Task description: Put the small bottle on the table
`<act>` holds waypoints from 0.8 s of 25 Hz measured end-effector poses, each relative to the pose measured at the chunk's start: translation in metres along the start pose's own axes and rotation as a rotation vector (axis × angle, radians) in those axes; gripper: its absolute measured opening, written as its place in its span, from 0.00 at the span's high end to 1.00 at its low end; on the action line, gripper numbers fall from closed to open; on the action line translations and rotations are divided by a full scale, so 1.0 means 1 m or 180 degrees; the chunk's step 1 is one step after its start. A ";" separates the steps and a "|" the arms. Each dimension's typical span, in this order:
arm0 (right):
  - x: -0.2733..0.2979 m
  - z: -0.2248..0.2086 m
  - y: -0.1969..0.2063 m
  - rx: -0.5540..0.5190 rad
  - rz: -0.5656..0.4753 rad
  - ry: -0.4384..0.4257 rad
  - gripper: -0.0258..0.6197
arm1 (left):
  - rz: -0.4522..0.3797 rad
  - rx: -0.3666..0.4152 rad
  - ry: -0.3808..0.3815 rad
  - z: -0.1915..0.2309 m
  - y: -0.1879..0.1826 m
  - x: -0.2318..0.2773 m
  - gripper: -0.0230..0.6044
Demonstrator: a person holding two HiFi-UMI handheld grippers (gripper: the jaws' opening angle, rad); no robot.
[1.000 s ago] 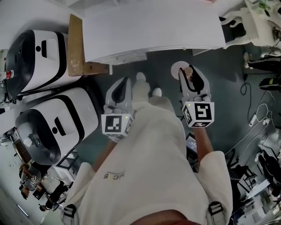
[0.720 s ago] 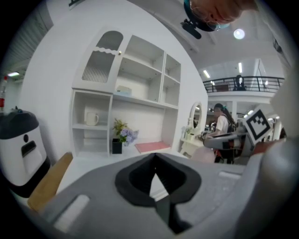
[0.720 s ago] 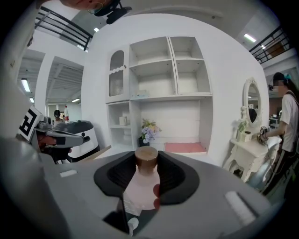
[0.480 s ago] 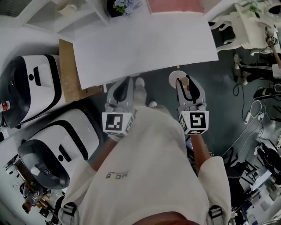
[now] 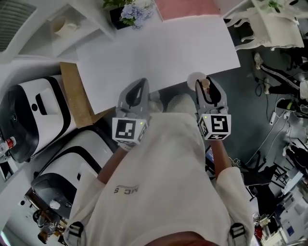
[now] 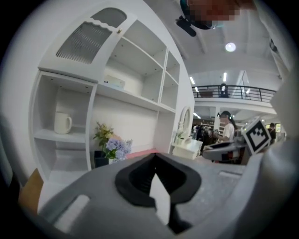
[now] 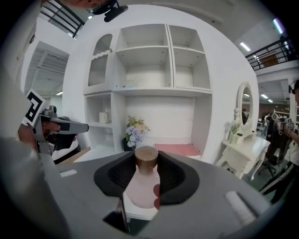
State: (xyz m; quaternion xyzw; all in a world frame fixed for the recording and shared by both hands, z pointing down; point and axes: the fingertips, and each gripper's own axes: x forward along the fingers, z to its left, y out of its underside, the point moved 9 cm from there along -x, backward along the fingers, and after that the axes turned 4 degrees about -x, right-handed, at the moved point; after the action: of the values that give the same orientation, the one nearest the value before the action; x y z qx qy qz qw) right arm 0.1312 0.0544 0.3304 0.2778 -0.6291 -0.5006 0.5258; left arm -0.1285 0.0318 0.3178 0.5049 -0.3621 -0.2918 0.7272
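Note:
My right gripper (image 7: 147, 179) is shut on the small bottle (image 7: 144, 184), a pale pink bottle with a brown cap (image 7: 146, 158) that stands upright between the black pads. In the head view the right gripper (image 5: 208, 89) holds the bottle (image 5: 203, 82) at the near edge of the white table (image 5: 159, 48), toward its right corner. The left gripper (image 5: 136, 93) hovers over the table's near edge further left, its jaws together with nothing in them. From the left gripper view the left gripper (image 6: 156, 186) shows closed black pads.
A pink mat (image 5: 187, 7) and a flower pot (image 5: 130, 12) sit at the table's far side under a white shelf unit (image 7: 149, 60). Two white-and-black machines (image 5: 29, 120) and a wooden board (image 5: 74, 96) stand left. A white dresser (image 5: 269, 19) and floor cables (image 5: 281, 129) lie right.
The person has come closer to the table: both grippers, earlier over the dark floor, now reach the table's near edge. The bottle stays in the right gripper.

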 end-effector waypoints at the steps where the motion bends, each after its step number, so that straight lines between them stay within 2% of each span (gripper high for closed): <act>1: 0.005 -0.001 0.001 -0.0009 0.0022 0.0005 0.74 | 0.0025 -0.0015 0.0017 0.002 0.000 0.003 0.96; 8: 0.037 -0.011 0.022 -0.0102 0.0073 -0.0066 0.74 | 0.0231 0.0002 0.0096 0.012 0.005 0.032 0.96; 20: 0.113 -0.022 0.070 -0.0112 0.0128 -0.0278 0.74 | 0.0689 0.0053 0.0068 0.033 0.045 0.073 0.96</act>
State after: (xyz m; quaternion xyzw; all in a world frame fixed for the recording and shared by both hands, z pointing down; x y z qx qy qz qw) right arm 0.1314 -0.0275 0.4375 0.2336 -0.6480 -0.5126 0.5126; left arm -0.1111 -0.0291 0.3845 0.4720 -0.4091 -0.2032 0.7540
